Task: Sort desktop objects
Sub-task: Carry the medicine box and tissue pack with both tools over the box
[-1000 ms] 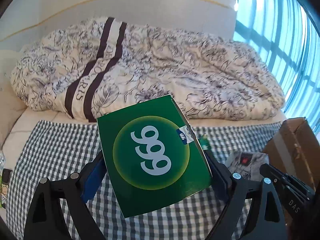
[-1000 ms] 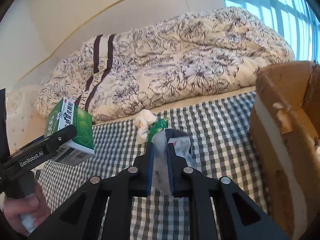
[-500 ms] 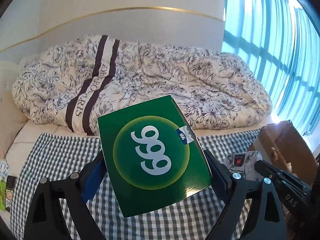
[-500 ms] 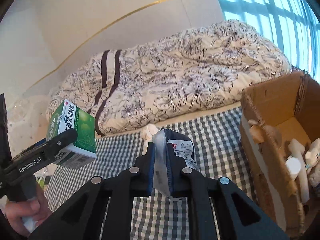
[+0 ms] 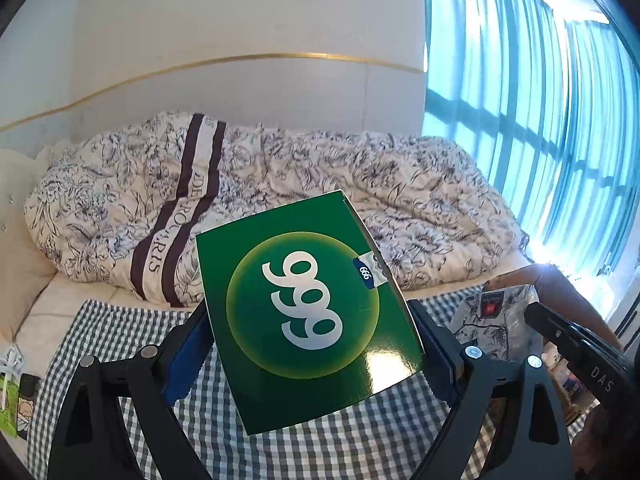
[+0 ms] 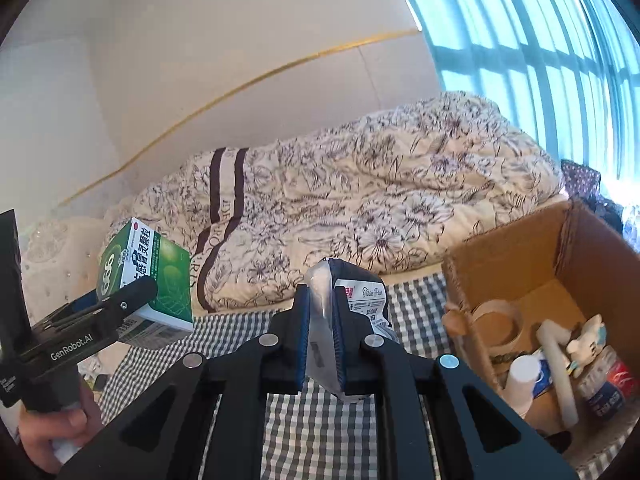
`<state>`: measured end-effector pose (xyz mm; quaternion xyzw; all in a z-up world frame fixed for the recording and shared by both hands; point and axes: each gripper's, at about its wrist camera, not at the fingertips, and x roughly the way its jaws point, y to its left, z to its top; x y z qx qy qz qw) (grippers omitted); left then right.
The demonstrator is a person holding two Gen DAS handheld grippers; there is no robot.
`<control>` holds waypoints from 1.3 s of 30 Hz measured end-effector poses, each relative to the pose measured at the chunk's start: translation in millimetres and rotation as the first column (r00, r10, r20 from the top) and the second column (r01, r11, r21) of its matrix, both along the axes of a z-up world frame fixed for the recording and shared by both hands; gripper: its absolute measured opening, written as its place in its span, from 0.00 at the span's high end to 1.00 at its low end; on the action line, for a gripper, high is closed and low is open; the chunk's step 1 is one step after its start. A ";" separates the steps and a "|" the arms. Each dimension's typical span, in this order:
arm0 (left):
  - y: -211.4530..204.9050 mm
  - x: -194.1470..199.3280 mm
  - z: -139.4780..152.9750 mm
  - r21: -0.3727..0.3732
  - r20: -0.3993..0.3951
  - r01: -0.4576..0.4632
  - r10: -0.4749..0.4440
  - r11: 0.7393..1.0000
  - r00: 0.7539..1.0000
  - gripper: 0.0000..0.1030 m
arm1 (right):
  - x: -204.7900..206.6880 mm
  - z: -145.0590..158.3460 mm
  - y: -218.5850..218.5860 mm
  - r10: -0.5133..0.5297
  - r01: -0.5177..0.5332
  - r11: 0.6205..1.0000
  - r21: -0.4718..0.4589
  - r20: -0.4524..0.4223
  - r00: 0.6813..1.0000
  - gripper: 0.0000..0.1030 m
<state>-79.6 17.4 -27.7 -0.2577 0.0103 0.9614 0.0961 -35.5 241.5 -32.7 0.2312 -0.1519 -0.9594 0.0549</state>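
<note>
A green medicine box (image 5: 308, 312) printed "999" fills the middle of the left wrist view, with my left gripper (image 5: 310, 340) shut on its two sides, lifted above the checked cloth. The same green box (image 6: 148, 276) shows at the left of the right wrist view, held up by the left gripper (image 6: 120, 304). My right gripper (image 6: 322, 324) is shut on a soft tissue pack (image 6: 340, 320) with a dark wrapper and white label, raised over the cloth. That tissue pack (image 5: 492, 316) and right gripper (image 5: 560, 336) appear at the right of the left wrist view.
An open cardboard box (image 6: 512, 256) at the right holds a tape roll, a white cup, a tube and bottles. A flowered quilt (image 5: 280, 184) lies behind the checked cloth (image 5: 320, 448). Small packets (image 5: 12, 396) sit at the far left. A hand (image 6: 52, 436) grips the left handle.
Both grippers have risen with their loads, so more wall and window show. The right gripper has shifted so the inside of the cardboard box has come into view.
</note>
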 end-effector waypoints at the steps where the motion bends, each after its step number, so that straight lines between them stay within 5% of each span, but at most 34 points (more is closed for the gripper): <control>1: 0.4 2.5 2.7 0.000 -0.006 0.003 -0.003 1.000 1.000 0.10 | 2.5 2.9 -0.2 -0.001 0.001 1.000 0.005 -0.007 1.000 0.90; 15: 13.5 46.6 42.4 0.003 -0.106 0.027 -0.027 1.000 0.994 0.19 | 53.9 53.9 -0.2 -0.001 0.010 0.998 0.062 -0.137 0.991 0.90; 18: 17.9 47.3 41.8 0.001 -0.083 0.036 -0.036 0.999 0.996 0.49 | 58.8 56.3 5.4 -0.003 0.011 0.999 0.048 -0.146 0.989 0.90; 22: 18.8 46.3 32.0 0.008 -0.043 0.027 -0.027 1.000 0.999 0.52 | 68.9 59.7 10.2 0.001 0.007 0.999 0.048 -0.150 0.989 0.90; 24: 16.9 43.9 22.6 0.006 -0.008 0.028 -0.028 1.000 1.000 0.44 | 71.9 61.4 12.8 0.005 0.003 0.999 0.048 -0.154 0.988 0.90; 26: 14.1 44.6 8.7 -0.028 0.025 0.043 -0.042 0.999 0.999 0.17 | 72.2 62.3 14.3 0.009 -0.001 0.999 0.050 -0.152 0.988 0.90; 29: 7.3 53.8 -18.0 -0.077 0.080 0.069 -0.063 0.995 0.995 0.07 | 74.6 64.4 18.4 0.008 0.000 0.999 0.046 -0.160 0.987 0.90; 35: 7.1 83.0 -89.3 -0.213 0.264 0.136 -0.077 0.968 0.962 0.02 | 80.3 68.6 25.8 -0.007 0.014 0.999 0.040 -0.171 0.985 0.90; 39: 10.2 92.4 -112.7 -0.316 0.255 0.094 -0.011 0.944 0.967 0.02 | 83.2 71.1 35.5 -0.019 0.024 0.999 0.024 -0.176 0.984 0.90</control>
